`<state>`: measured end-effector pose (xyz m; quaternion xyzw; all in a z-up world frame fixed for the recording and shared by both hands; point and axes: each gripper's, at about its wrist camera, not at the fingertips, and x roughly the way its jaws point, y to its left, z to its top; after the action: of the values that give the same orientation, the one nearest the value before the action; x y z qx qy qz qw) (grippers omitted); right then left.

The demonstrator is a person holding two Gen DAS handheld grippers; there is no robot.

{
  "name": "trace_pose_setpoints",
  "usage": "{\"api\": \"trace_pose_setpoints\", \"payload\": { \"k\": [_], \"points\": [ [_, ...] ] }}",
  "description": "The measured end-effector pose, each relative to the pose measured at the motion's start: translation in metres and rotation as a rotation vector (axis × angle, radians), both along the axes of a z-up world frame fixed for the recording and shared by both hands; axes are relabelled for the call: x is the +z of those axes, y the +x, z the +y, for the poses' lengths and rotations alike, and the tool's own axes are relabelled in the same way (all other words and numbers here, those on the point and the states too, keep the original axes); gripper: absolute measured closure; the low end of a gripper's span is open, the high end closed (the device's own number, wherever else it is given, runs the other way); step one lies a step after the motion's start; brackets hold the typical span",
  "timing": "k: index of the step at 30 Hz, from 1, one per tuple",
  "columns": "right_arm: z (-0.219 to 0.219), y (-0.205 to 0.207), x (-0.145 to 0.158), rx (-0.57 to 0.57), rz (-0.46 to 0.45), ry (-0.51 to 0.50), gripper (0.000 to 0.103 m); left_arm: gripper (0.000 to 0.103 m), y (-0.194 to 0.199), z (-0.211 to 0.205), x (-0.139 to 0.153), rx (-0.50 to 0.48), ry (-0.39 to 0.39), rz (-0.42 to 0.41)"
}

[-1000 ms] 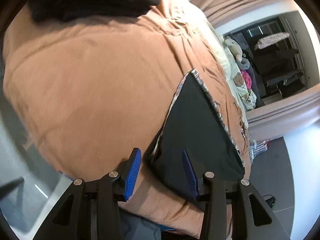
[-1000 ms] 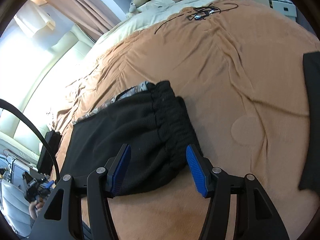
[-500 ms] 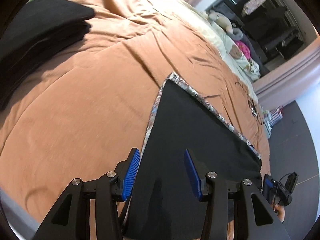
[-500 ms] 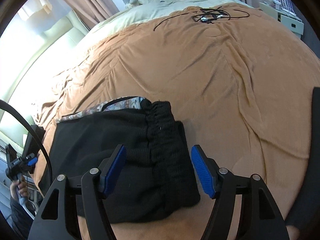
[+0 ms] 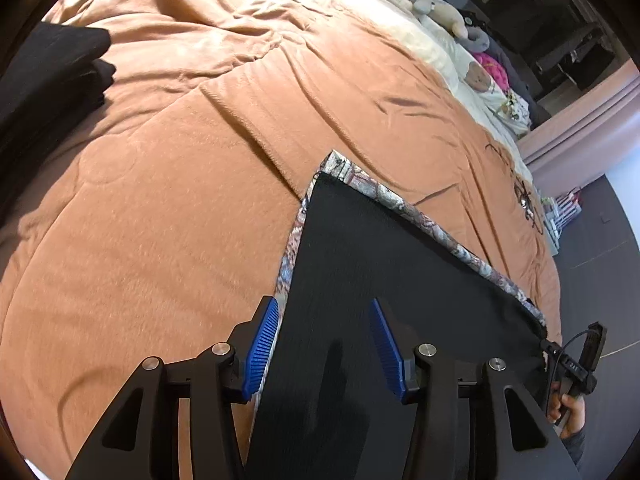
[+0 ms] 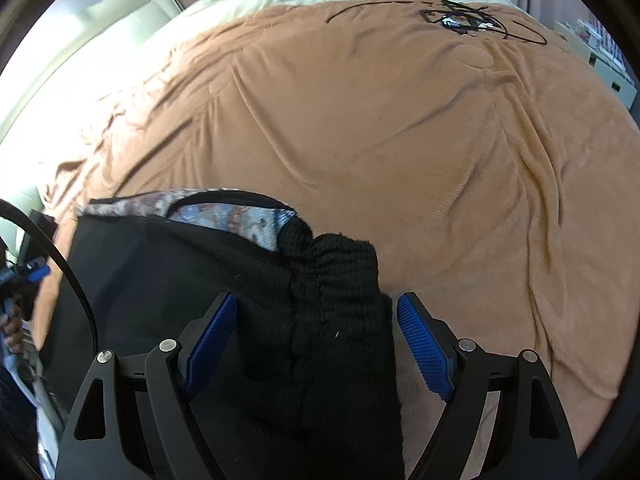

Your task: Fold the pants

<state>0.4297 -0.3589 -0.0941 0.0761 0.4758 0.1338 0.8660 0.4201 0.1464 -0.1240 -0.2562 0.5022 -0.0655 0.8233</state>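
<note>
Both grippers have slid in over the black pants [image 5: 384,280] on the orange blanket [image 5: 160,200], left gripper [image 5: 324,344] and right gripper [image 6: 316,340] just widening, unclenched, straddling cloth, apparently for a grab.

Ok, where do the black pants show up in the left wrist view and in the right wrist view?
Left wrist: black pants, lower centre to right, patterned lining edging them.
Right wrist: lower left to centre, ribbed waistband between the open fingers.
Shared landmark: tangled black cable on the orange blanket.

Black pants [image 5: 384,280] flat on bed, patterned lining exposed
</note>
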Motion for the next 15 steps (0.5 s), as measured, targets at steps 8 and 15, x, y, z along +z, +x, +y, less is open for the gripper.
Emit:
{"api": "trace_pose_setpoints", "payload": {
  "k": [8,15],
  "points": [
    [0.007,0.007,-0.01,0.02,-0.011,-0.03,0.041,0.052,0.034,-0.009,-0.009,-0.042,0.038,0.019],
    [-0.003,0.004,-0.009,0.007,-0.026,-0.002,0.054,0.052,0.062,-0.019,-0.018,-0.068,0.08,0.03]
  ]
}}
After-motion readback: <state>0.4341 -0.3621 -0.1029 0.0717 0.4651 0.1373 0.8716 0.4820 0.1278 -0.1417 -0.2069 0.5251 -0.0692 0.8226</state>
